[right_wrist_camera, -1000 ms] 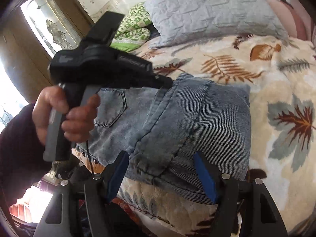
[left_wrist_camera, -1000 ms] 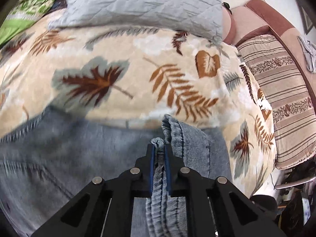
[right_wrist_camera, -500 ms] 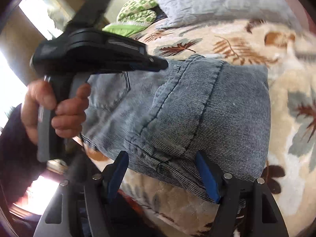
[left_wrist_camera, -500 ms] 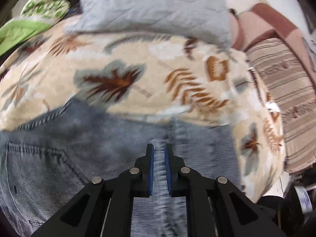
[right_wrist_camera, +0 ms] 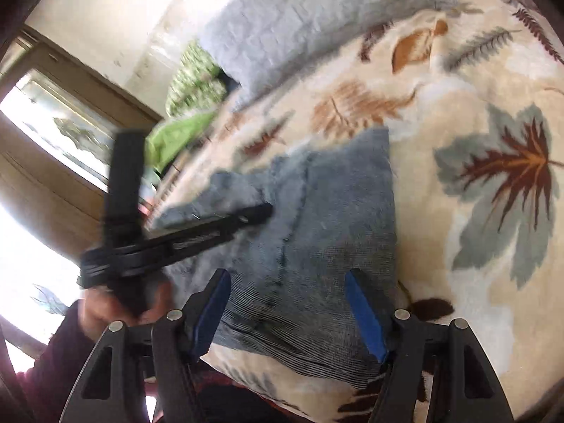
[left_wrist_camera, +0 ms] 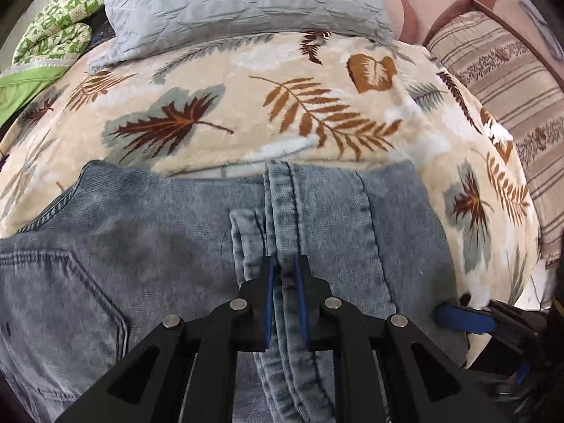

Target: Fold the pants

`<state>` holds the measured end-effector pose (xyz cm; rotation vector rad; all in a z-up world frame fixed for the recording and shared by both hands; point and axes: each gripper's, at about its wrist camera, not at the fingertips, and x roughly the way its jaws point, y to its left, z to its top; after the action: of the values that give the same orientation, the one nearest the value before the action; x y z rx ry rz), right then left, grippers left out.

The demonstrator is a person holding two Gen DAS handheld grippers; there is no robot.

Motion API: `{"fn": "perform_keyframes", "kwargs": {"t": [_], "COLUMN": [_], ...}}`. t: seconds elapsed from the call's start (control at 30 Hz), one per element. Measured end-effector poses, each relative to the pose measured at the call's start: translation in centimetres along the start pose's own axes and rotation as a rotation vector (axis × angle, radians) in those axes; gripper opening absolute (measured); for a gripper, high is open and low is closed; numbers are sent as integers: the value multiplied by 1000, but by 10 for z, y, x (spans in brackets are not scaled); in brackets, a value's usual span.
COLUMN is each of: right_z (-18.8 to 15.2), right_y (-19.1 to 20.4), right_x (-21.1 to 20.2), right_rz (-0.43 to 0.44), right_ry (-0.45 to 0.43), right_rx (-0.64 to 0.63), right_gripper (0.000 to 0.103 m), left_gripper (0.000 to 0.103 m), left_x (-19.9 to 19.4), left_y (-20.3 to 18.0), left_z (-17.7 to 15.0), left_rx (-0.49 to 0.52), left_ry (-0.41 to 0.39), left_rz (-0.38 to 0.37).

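Note:
Blue denim pants (left_wrist_camera: 141,246) lie folded on a leaf-print blanket (left_wrist_camera: 282,112). My left gripper (left_wrist_camera: 283,264) is shut on a thick seamed edge of the pants, which runs up between its blue pads and lies down on the layers below. In the right wrist view the same left gripper (right_wrist_camera: 261,211) reaches in from the left, held by a hand (right_wrist_camera: 105,310). My right gripper (right_wrist_camera: 287,278) stands wide over the near edge of the folded pants (right_wrist_camera: 335,211), its jaws closing slightly. The denim lies between the fingers, and the pads do not press on it. One right pad (left_wrist_camera: 461,319) shows at the pants' right edge.
A grey quilted pillow (left_wrist_camera: 239,3) lies at the head of the bed, with a green patterned cloth (left_wrist_camera: 53,28) to its left. A striped cushion (left_wrist_camera: 511,81) borders the bed on the right. A glazed wooden door (right_wrist_camera: 53,130) stands beyond the bed's left side.
The left gripper has come down and laid the held edge flat on the pants. The right gripper has rolled and sunk toward the fold's near edge.

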<state>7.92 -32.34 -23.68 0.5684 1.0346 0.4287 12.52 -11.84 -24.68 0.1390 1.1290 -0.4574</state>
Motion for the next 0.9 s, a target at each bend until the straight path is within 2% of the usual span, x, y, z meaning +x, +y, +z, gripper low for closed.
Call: {"fn": "perform_keyframes", "kwargs": {"t": [0.03, 0.17, 0.23, 0.37, 0.43, 0.5, 0.6, 0.67, 0.8, 0.9], "right_z": [-1, 2, 1, -6, -8, -10, -16, -22, -27, -29], "right_y": [1, 4, 1, 9, 18, 26, 39, 51, 59, 60], "right_x": [8, 10, 6, -10, -8, -1, 24, 26, 29, 29], "right_rz": [-20, -30, -7, -17, -4, 4, -48, -112, -153, -149], "right_ry": [34, 29, 10, -69, -75, -44, 61, 51, 42, 35], "right_rx": [-8, -19, 11, -40, -60, -80, -138, -220, -282, -277], "right_gripper": [70, 70, 70, 70, 70, 70, 71, 73, 74, 76], "left_gripper": [13, 13, 13, 13, 13, 14, 23, 29, 41, 53], "left_x": [-2, -18, -30, -73, -96, -119, -150, -167, -171, -157], "left_y": [1, 15, 25, 63, 95, 135, 197, 231, 280, 295], "left_z": [-3, -15, -26, -68, -93, -122, -166, -195, -238, -248], "left_rx": [-4, -97, -134, -198, -268, -354, -532, -650, -858, -979], "left_ry": [-8, -17, -34, -134, -176, -207, -236, -261, -286, -279], "left_rz": [-2, -61, -90, -70, -54, 2, 68, 74, -11, -116]}}
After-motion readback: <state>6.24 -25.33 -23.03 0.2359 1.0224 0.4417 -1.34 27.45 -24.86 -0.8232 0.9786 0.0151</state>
